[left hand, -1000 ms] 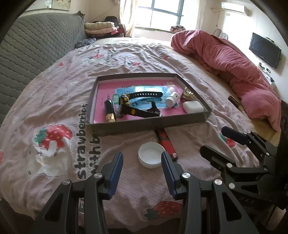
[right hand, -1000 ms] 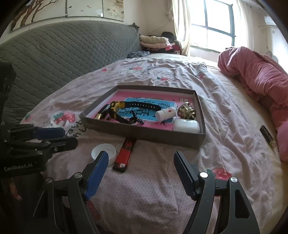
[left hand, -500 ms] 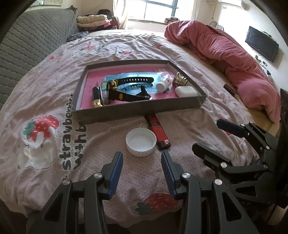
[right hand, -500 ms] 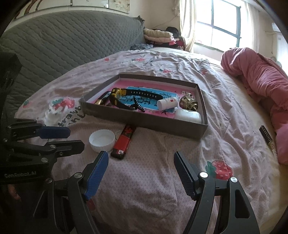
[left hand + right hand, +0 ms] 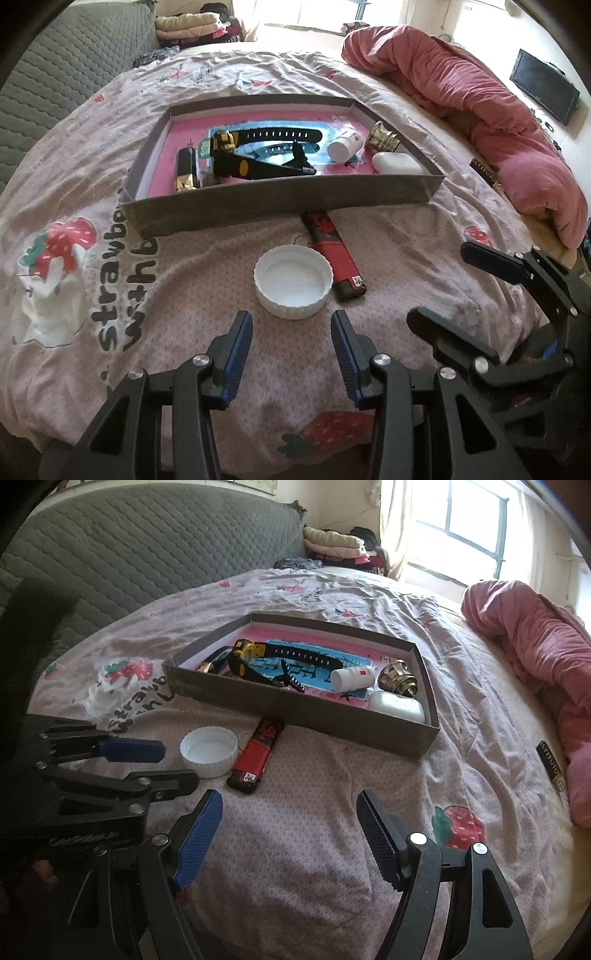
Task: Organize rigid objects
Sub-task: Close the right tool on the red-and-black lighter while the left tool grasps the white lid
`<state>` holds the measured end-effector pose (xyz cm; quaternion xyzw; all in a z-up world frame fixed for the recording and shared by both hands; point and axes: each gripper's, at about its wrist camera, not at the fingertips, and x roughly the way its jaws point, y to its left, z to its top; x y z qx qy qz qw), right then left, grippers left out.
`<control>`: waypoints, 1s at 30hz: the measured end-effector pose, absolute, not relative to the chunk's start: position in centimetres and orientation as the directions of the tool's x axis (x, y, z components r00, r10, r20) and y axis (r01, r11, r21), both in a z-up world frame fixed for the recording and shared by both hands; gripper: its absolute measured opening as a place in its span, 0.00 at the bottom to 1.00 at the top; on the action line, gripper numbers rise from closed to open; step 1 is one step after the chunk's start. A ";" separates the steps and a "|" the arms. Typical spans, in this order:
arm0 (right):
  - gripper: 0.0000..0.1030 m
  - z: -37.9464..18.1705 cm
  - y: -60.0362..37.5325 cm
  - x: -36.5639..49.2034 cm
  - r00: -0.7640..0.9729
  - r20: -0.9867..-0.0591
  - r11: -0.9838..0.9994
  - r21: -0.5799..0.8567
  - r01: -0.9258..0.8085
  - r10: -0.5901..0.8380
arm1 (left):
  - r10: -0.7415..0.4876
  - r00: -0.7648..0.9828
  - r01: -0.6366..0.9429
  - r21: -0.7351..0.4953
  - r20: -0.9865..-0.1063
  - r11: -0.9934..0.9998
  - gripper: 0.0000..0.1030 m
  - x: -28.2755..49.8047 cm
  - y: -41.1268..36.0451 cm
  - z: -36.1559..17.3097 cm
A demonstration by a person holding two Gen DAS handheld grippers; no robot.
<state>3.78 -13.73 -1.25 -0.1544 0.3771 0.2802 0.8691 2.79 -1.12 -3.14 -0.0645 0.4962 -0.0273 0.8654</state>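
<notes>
Nearest my left gripper [image 5: 291, 343], the white cap [image 5: 293, 281] now sits just ahead of the fingertips and looms much larger than it did a second ago, so I have closed in on it over the bedsheet [image 5: 207, 295]; I read that as the approach for a pick, with the cap the next item bound for the tray. The fingers are spread with nothing between them and touching nothing, the gap looking a little wider than the cap, which lies mouth-up on the sheet. My right gripper [image 5: 290, 829] hangs beside it, fingers spread wider and likewise empty, over bare sheet short of the red lighter [image 5: 255, 755]. That lighter lies touching, or all but touching, the cap on its right, its far end against the tray's near wall; I would guess it could get nudged when the left fingers come down around the cap. Farther out, the grey tray [image 5: 280, 201] already holds a black-and-yellow watch [image 5: 258, 155], a small white bottle [image 5: 343, 146], a gold piece [image 5: 384, 138], a white case [image 5: 397, 164] and a dark gold-tipped tube [image 5: 184, 170]. Beyond that, the pink quilt [image 5: 480, 110] is heaped on the right.
</notes>
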 end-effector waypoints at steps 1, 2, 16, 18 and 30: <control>0.74 -1.4 -13.7 3.8 0.559 -0.743 0.794 -0.062 -0.605 0.368 | -0.110 0.505 -0.019 -0.138 -0.856 0.990 0.43 3.0 -1.1 -3.3; 0.74 -1.5 -13.6 3.9 0.555 -0.746 0.793 -0.061 -0.607 0.368 | -0.108 0.503 -0.021 -0.137 -0.858 0.990 0.43 3.3 -1.0 -3.5; 0.74 -3.3 -11.0 5.4 0.521 -0.769 0.785 -0.040 -0.618 0.371 | -0.100 0.518 -0.046 -0.144 -0.850 0.989 0.43 6.0 0.9 -4.7; 0.74 -3.5 -10.6 5.8 0.515 -0.773 0.791 -0.030 -0.611 0.369 | -0.105 0.521 -0.050 -0.153 -0.847 0.987 0.43 6.2 1.4 -4.8; 0.74 -5.6 -8.5 8.7 0.495 -0.798 0.828 0.008 -0.561 0.344 | -0.151 0.523 -0.066 -0.216 -0.839 0.974 0.45 7.4 3.2 -5.4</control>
